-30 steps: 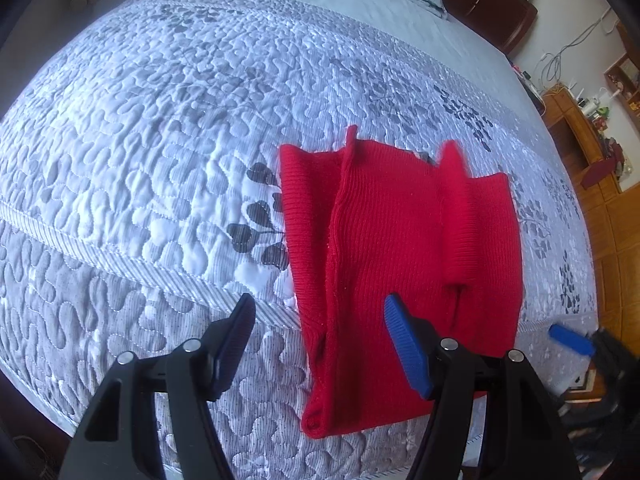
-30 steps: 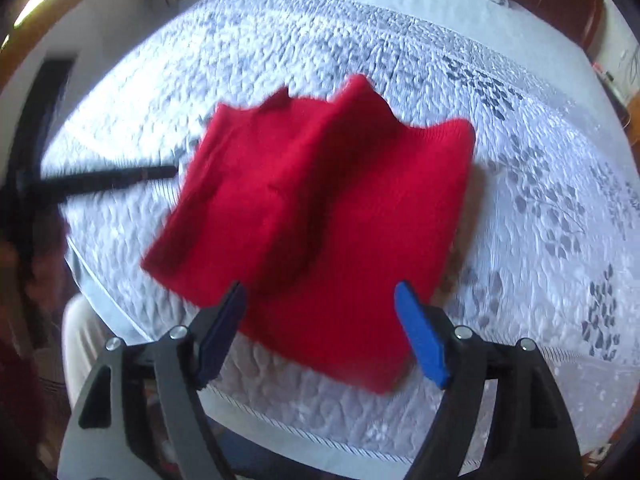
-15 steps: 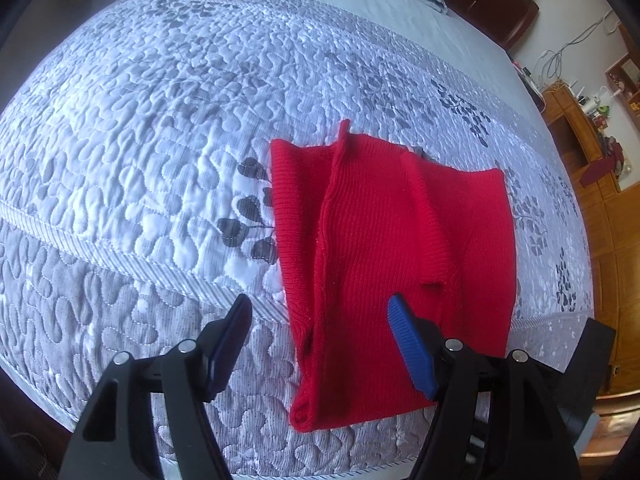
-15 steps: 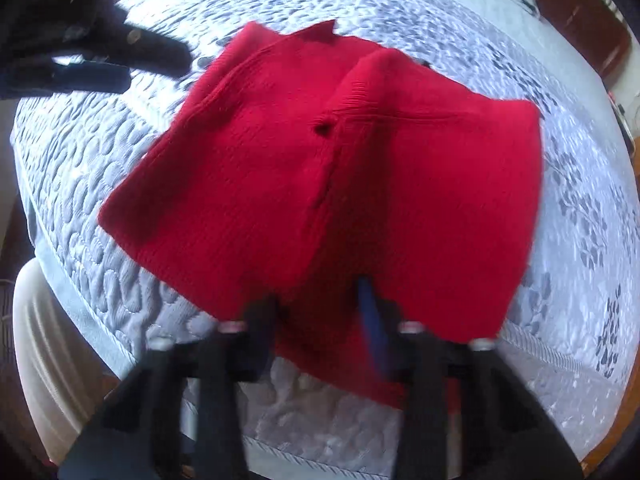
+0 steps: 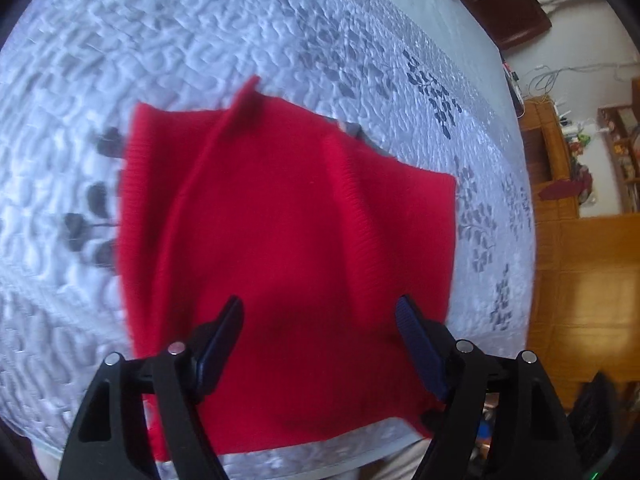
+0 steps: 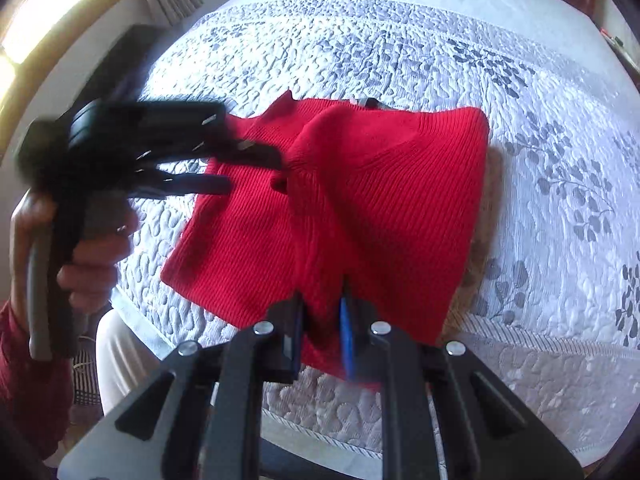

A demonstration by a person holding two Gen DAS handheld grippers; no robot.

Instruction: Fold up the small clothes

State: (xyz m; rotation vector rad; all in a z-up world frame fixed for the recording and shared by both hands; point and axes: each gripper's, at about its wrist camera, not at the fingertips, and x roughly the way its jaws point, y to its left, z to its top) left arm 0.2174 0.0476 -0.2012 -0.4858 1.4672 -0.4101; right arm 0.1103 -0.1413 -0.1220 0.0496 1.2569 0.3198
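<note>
A: Your right gripper (image 6: 322, 330) is clamped on the near hem of the knit (image 6: 360, 200); a pinch of red cloth sits between the pads.

B: And the left?

A: Your left gripper (image 5: 320, 344) has its jaws opening, wide apart over the knit's near part. I can't tell whether the fingers (image 5: 224, 340) touch the cloth; nothing is pinched.

B: Where does the knit lie?

A: Flat on the quilt (image 6: 540, 100), near the bed's front edge (image 5: 304, 450). Its near hem runs just beside that edge, and the far corners lie toward the middle of the bed. A ridge runs up its middle.

B: Room to move?

A: Bare quilt beyond the far hem and on both sides. Your left hand (image 6: 92, 256) is off the knit's left side, at the bed's corner. Wooden furniture (image 5: 568, 184) stands well apart.
</note>
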